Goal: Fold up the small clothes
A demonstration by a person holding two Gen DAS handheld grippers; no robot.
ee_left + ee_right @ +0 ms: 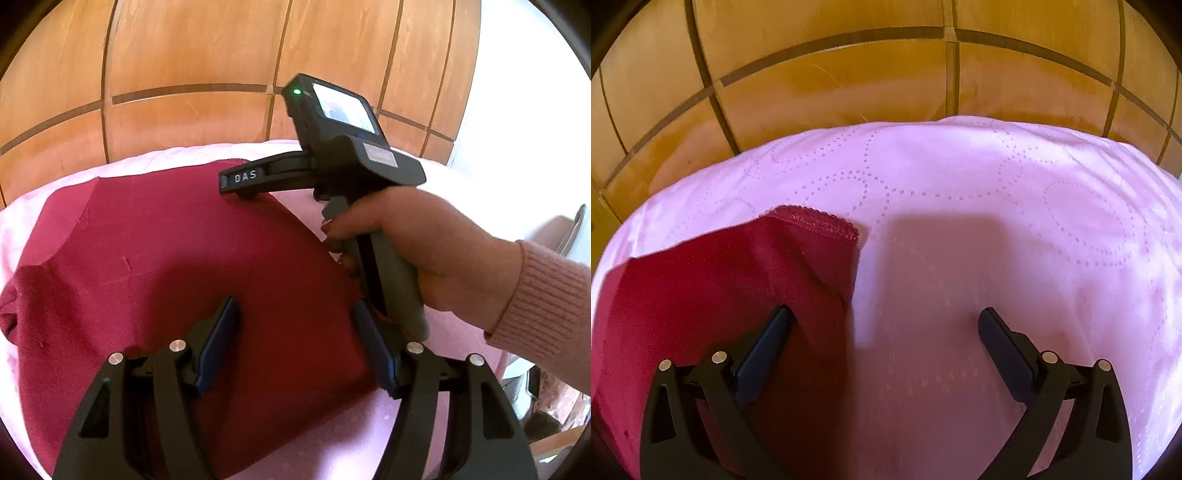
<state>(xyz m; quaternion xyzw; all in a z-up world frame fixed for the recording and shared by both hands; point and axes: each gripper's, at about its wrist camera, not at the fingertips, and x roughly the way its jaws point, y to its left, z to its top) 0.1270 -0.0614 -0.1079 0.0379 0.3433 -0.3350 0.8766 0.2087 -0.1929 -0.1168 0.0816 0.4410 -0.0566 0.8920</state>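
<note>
- Lying spread flat on the pink quilted surface (960, 177), the dark red garment (177, 258) is smoothed out ready for folding.
- Your left claw (295, 332) hovers spread wide over its 5 o'clock edge, gripping nothing.
- Your right claw (882, 325) straddles the garment's lace-trimmed corner at 12 o'clock, released, jaws wide, likely placed to pinch it.

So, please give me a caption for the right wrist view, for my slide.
Open right claw above the lace-trimmed edge of a dark red garment lying on a pink quilted cover.
</note>
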